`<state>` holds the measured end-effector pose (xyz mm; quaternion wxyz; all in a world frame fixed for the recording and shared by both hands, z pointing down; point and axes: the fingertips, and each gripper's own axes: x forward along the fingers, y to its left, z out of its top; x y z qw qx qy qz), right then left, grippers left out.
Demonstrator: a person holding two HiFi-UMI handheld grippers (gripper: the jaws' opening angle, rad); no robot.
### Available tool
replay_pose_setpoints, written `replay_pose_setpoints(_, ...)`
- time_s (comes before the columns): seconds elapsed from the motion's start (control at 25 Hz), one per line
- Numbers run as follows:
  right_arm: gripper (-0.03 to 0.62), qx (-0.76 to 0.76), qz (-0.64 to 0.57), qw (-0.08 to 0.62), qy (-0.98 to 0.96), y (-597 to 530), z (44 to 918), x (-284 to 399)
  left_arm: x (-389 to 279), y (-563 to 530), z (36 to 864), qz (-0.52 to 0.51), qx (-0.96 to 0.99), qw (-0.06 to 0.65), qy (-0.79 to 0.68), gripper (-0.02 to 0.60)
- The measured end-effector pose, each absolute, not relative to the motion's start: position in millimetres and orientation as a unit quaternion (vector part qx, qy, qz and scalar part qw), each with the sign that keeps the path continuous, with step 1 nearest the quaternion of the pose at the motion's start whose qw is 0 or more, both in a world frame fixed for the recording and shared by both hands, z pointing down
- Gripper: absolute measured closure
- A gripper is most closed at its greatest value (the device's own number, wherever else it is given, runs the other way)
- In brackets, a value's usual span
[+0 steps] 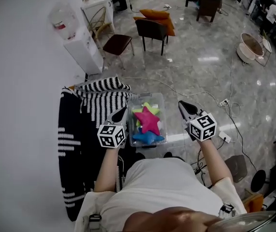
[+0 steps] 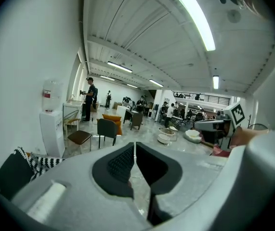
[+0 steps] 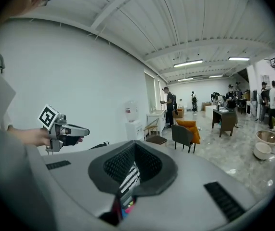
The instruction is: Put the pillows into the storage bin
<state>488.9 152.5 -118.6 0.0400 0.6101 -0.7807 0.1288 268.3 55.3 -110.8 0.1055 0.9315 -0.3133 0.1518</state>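
Filling the storage bin [image 1: 163, 111], the star pillows [image 1: 148, 120] look soft and light; I'd pinch a star's point. The left gripper [image 1: 120, 114] and right gripper [image 1: 186, 108] are both pressed together, empty.

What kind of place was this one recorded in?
Probably a large open office or lab hall: polished stone floor, a water dispenser by the wall, chairs and desks with people working further back.
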Motion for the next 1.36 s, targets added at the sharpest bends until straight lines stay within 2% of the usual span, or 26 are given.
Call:
replay_pose_setpoints(0.56, 0.592, 0.603, 0.09, 0.006, -0.793, 153.7, -152.9, 479.9, 286.0, 53.3, -152.7, 0.108, 0.951, 0.083, -0.278, 0.565)
replay_pose_setpoints(1.36, 0.592, 0.605, 0.077, 0.008, -0.793, 137.7, -161.5, 474.3, 299.0, 42.2, -160.5, 0.097, 0.957, 0.083, -0.261, 0.563)
